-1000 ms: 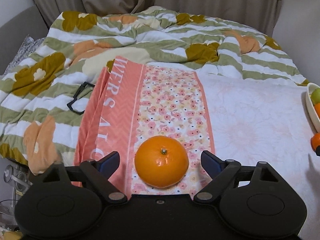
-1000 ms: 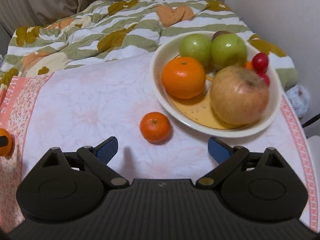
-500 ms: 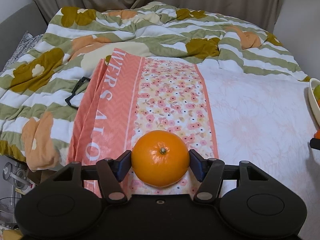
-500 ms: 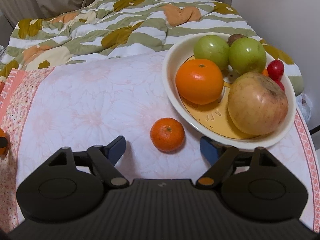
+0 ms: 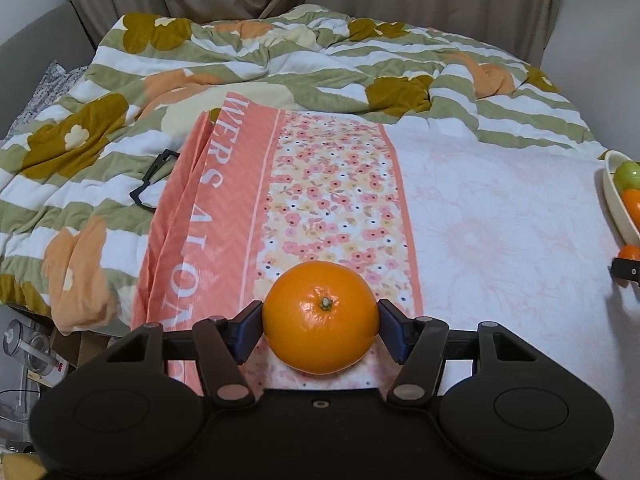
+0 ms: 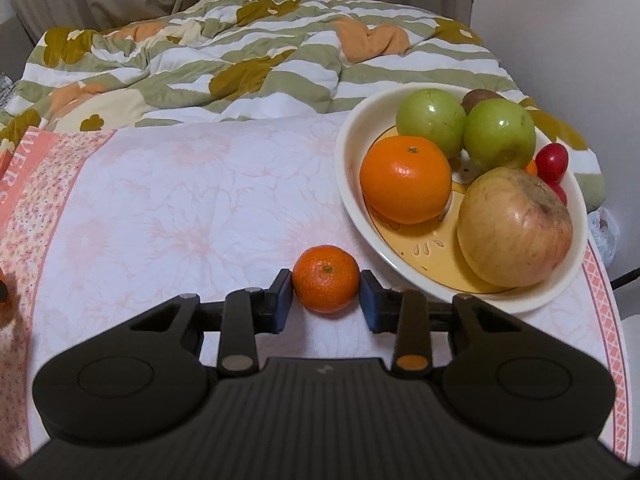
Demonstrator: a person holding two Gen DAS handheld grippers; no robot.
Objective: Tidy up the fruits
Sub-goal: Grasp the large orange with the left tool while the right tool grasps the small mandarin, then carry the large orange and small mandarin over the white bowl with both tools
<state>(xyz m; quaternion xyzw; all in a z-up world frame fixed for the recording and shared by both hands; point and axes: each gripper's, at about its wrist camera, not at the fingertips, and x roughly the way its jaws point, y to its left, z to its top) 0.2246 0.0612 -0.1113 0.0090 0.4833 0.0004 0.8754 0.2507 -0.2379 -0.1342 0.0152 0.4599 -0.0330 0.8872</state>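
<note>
In the left wrist view my left gripper (image 5: 320,320) is shut on a large orange (image 5: 320,316) that rests on the floral pink cloth (image 5: 332,200). In the right wrist view my right gripper (image 6: 326,294) has closed on a small mandarin (image 6: 326,278) lying on the pale cloth (image 6: 180,220); both pads touch its sides. Just right of it stands a cream bowl (image 6: 352,184) holding an orange (image 6: 406,178), two green apples (image 6: 498,136), a big yellowish apple (image 6: 514,226) and small red fruits (image 6: 552,160). The bowl's edge (image 5: 612,192) shows at the far right of the left view.
A rumpled green, white and orange striped quilt (image 5: 280,64) covers the far side of the bed. A black clip-like object (image 5: 152,180) lies on the quilt left of the pink cloth. Curtains hang behind. Clutter sits below the bed's left edge (image 5: 28,352).
Both grippers were open a second ago. The left closed on the large orange. The right moved forward to the small mandarin and closed on it.
</note>
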